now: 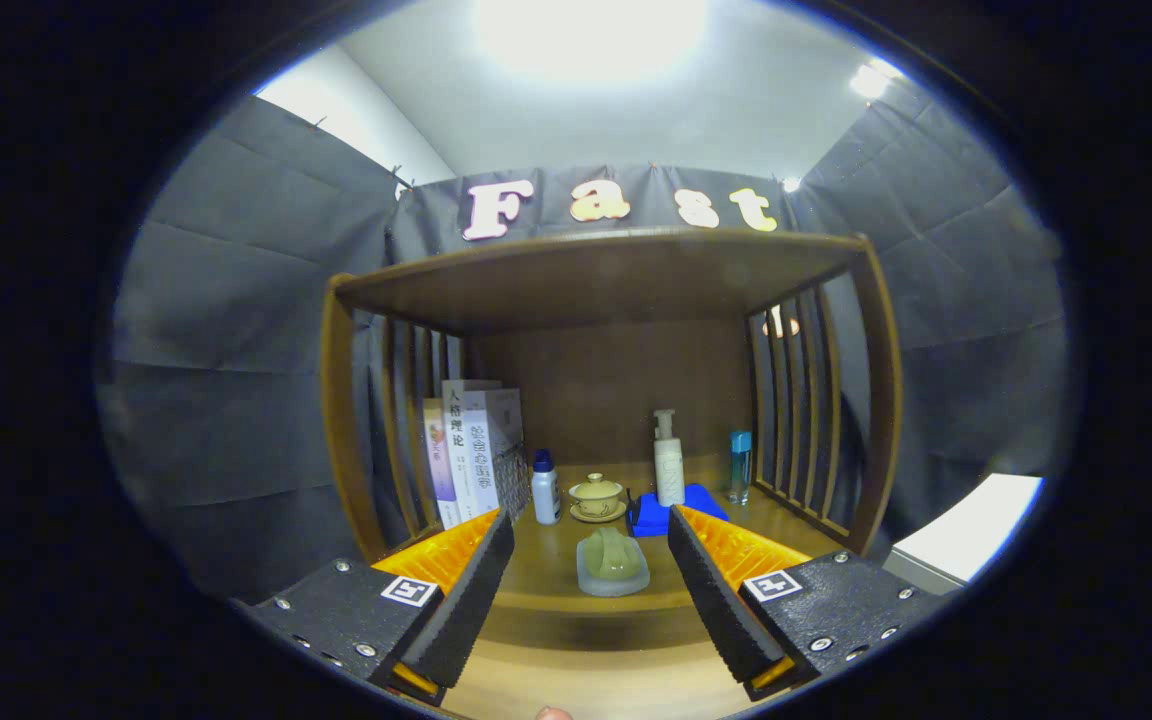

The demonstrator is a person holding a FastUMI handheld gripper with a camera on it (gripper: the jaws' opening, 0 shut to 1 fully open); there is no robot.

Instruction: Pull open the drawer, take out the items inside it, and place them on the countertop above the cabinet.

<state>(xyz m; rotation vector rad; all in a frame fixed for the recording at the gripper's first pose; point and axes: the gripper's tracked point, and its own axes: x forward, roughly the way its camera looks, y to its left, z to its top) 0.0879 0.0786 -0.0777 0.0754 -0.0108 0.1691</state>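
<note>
You have three upright books [469,447] at ten o'clock, three bottles — a white blue-capped bottle [545,488], a pump bottle [668,460] and a blue bottle [740,466] — one lidded cup [596,491] on one saucer [597,515], one green soap dish [613,563] at six, one blue block [652,512].

The gripper [591,585] is held level and pointed straight ahead, with its jaws spread wide. Nothing is held between them and nothing is touched by either finger. The left finger [461,600] and the right finger [721,600] are seen angled inward toward their tips, each lined with a black foam pad backed by an orange ribbed plate. A black block with screws and a square marker is seen at the base of each finger. A fingertip [553,713] is glimpsed below the gripper
</note>
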